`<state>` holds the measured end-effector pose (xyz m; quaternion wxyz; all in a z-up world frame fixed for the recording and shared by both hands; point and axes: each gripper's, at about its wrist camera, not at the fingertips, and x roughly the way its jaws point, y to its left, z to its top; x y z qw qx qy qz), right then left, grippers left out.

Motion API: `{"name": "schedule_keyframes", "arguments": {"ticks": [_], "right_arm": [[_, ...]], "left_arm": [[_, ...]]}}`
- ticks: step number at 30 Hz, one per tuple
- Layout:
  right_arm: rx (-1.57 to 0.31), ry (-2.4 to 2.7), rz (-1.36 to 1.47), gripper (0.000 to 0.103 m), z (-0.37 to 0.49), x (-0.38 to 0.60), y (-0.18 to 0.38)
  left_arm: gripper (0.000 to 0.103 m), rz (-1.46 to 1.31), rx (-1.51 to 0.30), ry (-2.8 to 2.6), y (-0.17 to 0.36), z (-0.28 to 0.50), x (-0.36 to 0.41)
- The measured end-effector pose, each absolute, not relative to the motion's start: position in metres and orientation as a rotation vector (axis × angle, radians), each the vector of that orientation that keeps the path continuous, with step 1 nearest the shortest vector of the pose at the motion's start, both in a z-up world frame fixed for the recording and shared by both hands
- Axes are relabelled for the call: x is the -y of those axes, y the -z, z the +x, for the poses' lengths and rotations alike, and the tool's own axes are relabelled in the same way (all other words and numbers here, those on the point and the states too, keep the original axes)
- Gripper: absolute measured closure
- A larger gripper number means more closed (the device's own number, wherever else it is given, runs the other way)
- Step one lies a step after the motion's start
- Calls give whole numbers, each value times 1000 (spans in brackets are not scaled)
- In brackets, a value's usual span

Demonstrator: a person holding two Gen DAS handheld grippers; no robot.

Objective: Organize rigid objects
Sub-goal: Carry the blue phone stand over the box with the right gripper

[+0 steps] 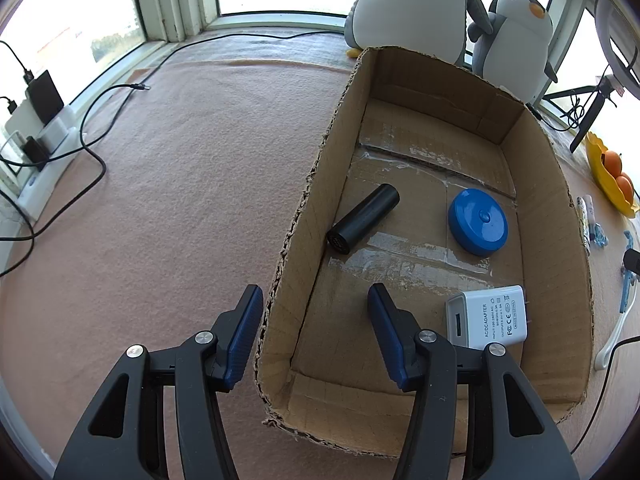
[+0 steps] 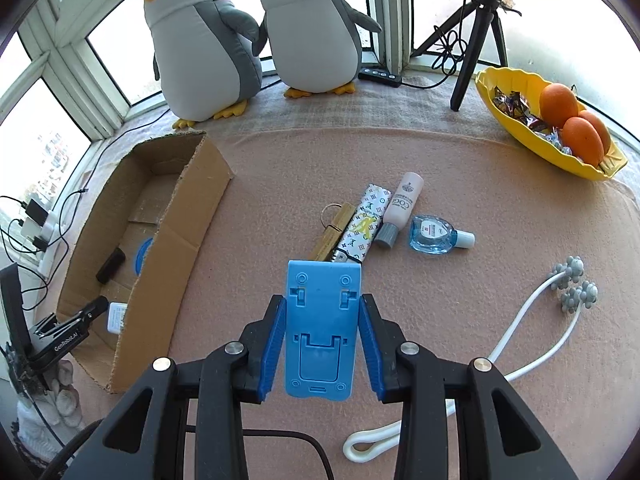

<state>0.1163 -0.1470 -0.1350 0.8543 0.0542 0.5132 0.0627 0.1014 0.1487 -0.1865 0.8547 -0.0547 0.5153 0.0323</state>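
Right gripper (image 2: pixel 323 300) was clamped on the blue plastic phone stand (image 2: pixel 320 320), one pad on each long edge, and the stand hung just above the pink table cloth (image 2: pixel 440 152). My left gripper (image 1: pixel 315 289) was open and holding nothing. It straddled the near left wall of the cardboard box (image 1: pixel 560 200), with one finger outside over the cloth and the other inside. In the box, closest to me, lay the white charger (image 1: pixel 486 316) flat on the bottom near the right wall. Further in were a black cylinder (image 1: pixel 363 219) on its side near the left wall and a blue round disc (image 1: pixel 478 222) to the right of it, apart from each other. Out on the cloth just past the stand sat a little cluster: a brass-coloured keyring thing (image 2: pixel 334 232), a patterned case (image 2: pixel 364 224) and a white tube (image 2: pixel 402 208) side by side, with a small blue bottle (image 2: pixel 434 234) just beside them. A white massage roller (image 2: pixel 520 320) lay off to the right. Far back were a yellow dish (image 2: pixel 504 92) with oranges (image 2: pixel 558 98) and two plush penguins (image 2: pixel 200 40) by the window.
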Motion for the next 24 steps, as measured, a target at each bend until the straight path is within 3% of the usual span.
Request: {"name": "schedule_keyframes", "arguments": {"ticks": [9,24], "right_arm": [[-989,-271,70,70,121,89,96],[-985,-462,53,70,129,-11,94]], "left_arm": [[49,-116,-1083,-68,187,101,-149],[49,-119,-1082,-68,187,101,-149]]}}
